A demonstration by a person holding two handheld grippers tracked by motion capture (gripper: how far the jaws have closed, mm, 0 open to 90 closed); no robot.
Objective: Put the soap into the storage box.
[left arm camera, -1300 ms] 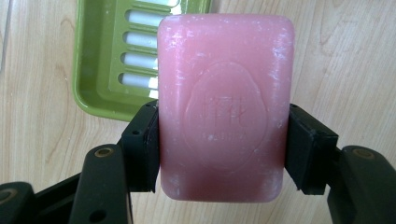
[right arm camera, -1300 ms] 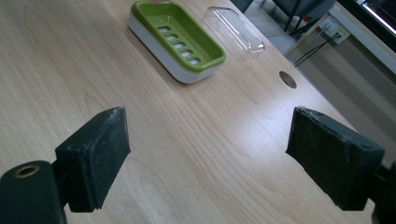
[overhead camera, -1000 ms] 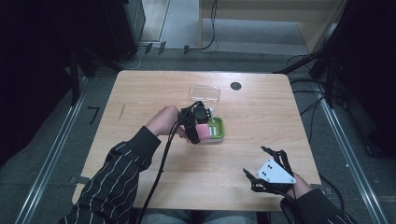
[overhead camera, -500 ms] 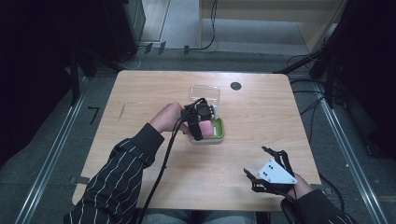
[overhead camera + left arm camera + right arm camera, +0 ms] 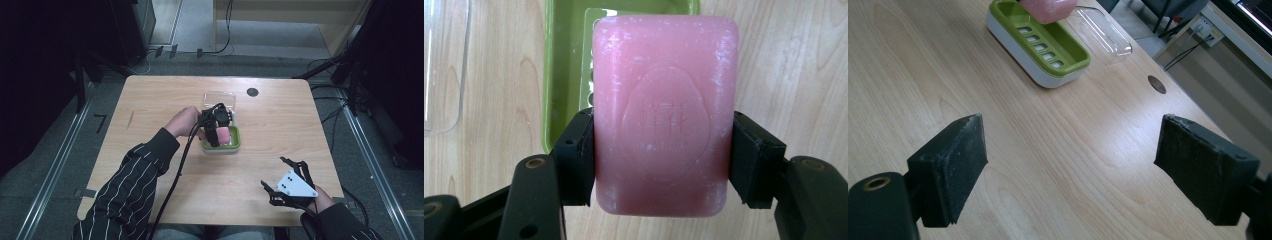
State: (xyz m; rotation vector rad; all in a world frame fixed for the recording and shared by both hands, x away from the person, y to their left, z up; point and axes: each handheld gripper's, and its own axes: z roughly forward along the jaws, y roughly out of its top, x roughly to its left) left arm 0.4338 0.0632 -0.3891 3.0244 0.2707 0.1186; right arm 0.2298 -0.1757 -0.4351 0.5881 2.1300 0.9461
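We are gripping the soap [image 5: 664, 125] in the left gripper [image 5: 216, 127], its two jaws clamping the pink bar by its long sides. In the left gripper view the bar's stamped face is turned toward the camera, and the jaws are pressing against its lower half. We are holding the soap above the dish [image 5: 231, 146], over its left part, and we cannot tell whether the bar is touching the dish. The dish is green inside with a white outer wall, and it is sitting near the middle of the table [image 5: 150, 110]. In the right gripper view its slotted insert is showing, with the soap hanging over its far end.

A clear lid [image 5: 220, 97] is lying on the table just beyond the dish, on its far side. A dark round hole [image 5: 252, 92] is sitting in the tabletop to the right of the lid, near the far edge.

We are keeping the right gripper [image 5: 290, 187] at the near right corner of the table, well apart from the dish. Its jaws are standing wide open with bare wood between them, grasping nothing. The left sleeve [image 5: 125, 190], dark with thin white stripes, is reaching in from the near edge, and a black cable is trailing back along it.
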